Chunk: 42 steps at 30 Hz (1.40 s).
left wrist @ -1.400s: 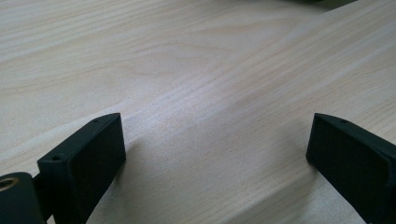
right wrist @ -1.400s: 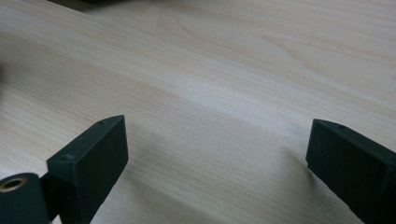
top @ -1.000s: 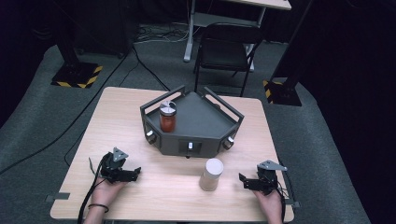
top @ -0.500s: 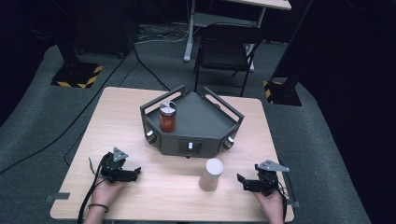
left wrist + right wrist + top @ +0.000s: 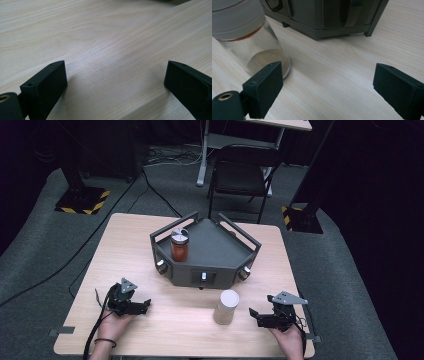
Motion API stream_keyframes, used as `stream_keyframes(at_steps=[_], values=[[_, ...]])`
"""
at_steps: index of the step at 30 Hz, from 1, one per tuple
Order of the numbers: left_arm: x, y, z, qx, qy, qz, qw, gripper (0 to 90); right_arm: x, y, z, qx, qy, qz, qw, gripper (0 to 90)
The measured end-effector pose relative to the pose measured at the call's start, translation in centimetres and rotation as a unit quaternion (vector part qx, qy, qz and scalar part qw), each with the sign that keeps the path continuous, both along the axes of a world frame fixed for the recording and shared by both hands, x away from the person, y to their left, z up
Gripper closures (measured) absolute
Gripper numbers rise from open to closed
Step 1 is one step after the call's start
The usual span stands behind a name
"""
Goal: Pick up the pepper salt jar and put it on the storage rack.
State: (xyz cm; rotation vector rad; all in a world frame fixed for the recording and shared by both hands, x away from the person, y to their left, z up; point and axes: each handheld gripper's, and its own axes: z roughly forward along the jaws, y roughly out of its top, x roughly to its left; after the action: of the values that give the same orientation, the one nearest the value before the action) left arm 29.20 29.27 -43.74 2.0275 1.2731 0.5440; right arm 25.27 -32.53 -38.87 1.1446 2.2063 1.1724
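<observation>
Pale-lidded jar (image 5: 226,306) is standing near the worktop's (image 5: 125,250) front edge; we are bringing the spread, empty right gripper (image 5: 256,315) alongside, its jaws just narrowing. We advise centring both pads before squeezing.

Table (image 5: 125,250): tray (image 5: 220,247) at centre-rear, jar (image 5: 179,245) in its left part. Shaker (image 5: 226,306) stands in front of tray. Chair (image 5: 243,172) behind table.
</observation>
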Motion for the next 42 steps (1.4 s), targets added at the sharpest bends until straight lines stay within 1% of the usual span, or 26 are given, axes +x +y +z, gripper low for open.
stream_keyframes(at_steps=[7, 16, 18, 24, 29, 31, 39, 42], values=[[0.0, 0.0, 0.0, 0.000, 0.000, 0.000, 1.0000, 3.7, -0.2, 0.6, 0.4, -0.002, -0.003, 0.016, 0.9999, 8.1], [0.0, 0.0, 0.0, 0.000, 0.000, 0.000, 1.0000, 3.6, -0.2, 1.2, 0.7, 0.007, -0.007, 0.039, 0.9992, 8.1], [0.0, 0.0, 0.0, 0.000, 0.000, 0.000, 1.0000, 3.6, -0.2, 1.3, 0.7, 0.012, -0.008, 0.045, 0.9989, 8.1], [0.0, 0.0, 0.0, 0.000, 0.000, 0.000, 1.0000, 3.7, -0.2, 2.1, 1.0, 0.013, -0.012, 0.060, 0.9980, 8.3], [0.0, 0.0, 0.0, 0.000, 0.000, 0.000, 1.0000, 3.6, 0.0, 2.7, 0.9, 0.017, -0.011, 0.073, 0.9972, 8.3], [0.0, 0.0, 0.0, 0.000, 0.000, -0.001, 1.0000, 3.6, 0.0, 3.0, 0.9, 0.015, -0.013, 0.075, 0.9970, 8.3], [0.0, 0.0, 0.0, 0.000, 0.000, -0.001, 1.0000, 3.6, 0.5, 3.8, 0.6, 0.021, -0.008, 0.086, 0.9961, 9.1], [0.0, 0.0, 0.0, 0.000, 0.000, -0.001, 1.0000, 3.6, 0.5, 4.2, 0.5, 0.021, -0.009, 0.089, 0.9957, 9.6]])
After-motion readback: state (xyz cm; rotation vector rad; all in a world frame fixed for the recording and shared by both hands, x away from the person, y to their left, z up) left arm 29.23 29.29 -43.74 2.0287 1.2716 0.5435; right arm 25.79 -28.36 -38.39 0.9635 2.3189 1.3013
